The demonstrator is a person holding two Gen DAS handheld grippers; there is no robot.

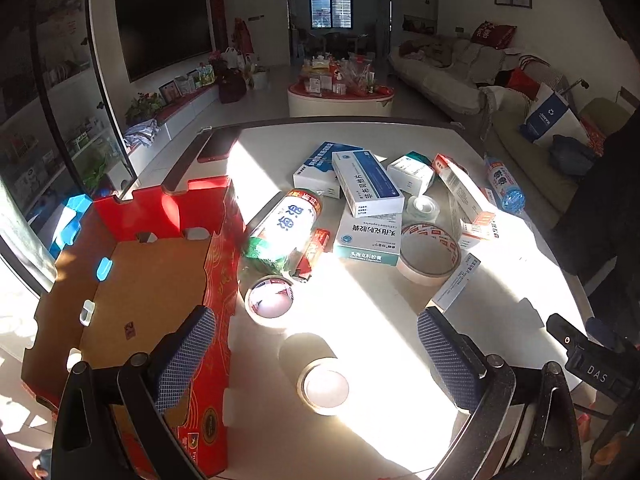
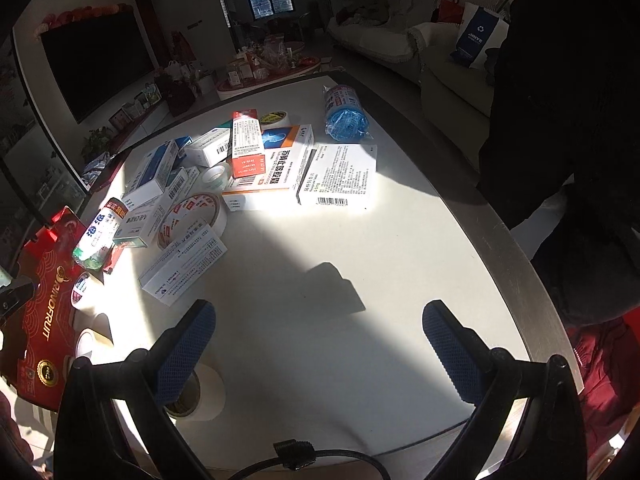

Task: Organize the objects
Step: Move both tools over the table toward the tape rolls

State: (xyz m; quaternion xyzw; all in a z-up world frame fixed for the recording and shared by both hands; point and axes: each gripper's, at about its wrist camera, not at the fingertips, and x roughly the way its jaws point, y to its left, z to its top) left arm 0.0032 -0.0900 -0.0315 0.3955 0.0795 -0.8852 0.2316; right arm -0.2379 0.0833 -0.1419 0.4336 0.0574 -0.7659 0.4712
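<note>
Left wrist view puts a small tape roll [image 1: 324, 386] on the white table [image 1: 360, 320], lying flat with its open core facing up, between the two spread, empty fingers of the left gripper [image 1: 316, 360]; it looks like the nearest thing to collect. Just to its left stands the red cardboard box [image 1: 152, 280], open and apparently empty, with its near wall close beside the left finger. Another tape roll [image 1: 270, 298] lies a little farther on beside the box wall, and beyond it the clutter begins: a green-capped bottle [image 1: 286, 226] on its side, a wide tape ring [image 1: 430, 254], stacked medicine boxes [image 1: 368, 182] and a blue-capped bottle [image 1: 504, 182] near the far edge. The right gripper [image 2: 320, 356] hangs over bare table nearer the person, its fingers likewise spread and holding nothing. To do this step well, I would lower the left gripper straight down so the pads close on the roll's outer wall rather than across the hollow core, since a thin ring may tip or slide on the smooth top. Lifting clear of the box wall before swinging left should avoid catching its notched rim.
</note>
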